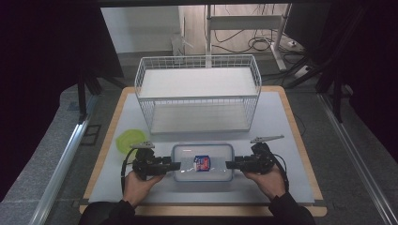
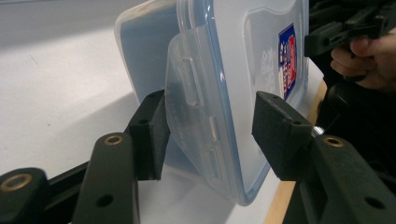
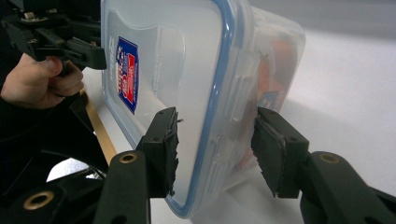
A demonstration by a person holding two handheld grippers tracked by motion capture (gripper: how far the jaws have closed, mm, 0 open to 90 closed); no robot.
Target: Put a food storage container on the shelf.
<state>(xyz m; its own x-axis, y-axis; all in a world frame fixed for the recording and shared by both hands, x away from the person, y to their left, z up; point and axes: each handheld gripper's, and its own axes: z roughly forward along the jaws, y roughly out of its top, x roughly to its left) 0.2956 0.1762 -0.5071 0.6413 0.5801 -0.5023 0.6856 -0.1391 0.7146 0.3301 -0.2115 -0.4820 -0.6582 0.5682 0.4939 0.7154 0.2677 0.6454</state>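
Observation:
A clear plastic container (image 1: 202, 161) with a blue-rimmed snap lid and a red-and-blue label lies flat near the table's front edge. My left gripper (image 1: 177, 166) is at its left end and my right gripper (image 1: 228, 164) at its right end, each held level in a hand. In the left gripper view the container's (image 2: 233, 70) clip end sits between the jaws of my left gripper (image 2: 208, 133); one pad (image 2: 152, 135) is against the clip flap and the other stands slightly off the lid. In the right gripper view my right gripper (image 3: 212, 144) straddles the other end of the container (image 3: 187, 70), pads close beside it.
A white wire two-level basket rack (image 1: 197, 93) stands behind the container at the table's middle. A flat green round piece (image 1: 129, 139) lies just behind my left gripper. The white mat (image 1: 281, 122) lies on a wooden board.

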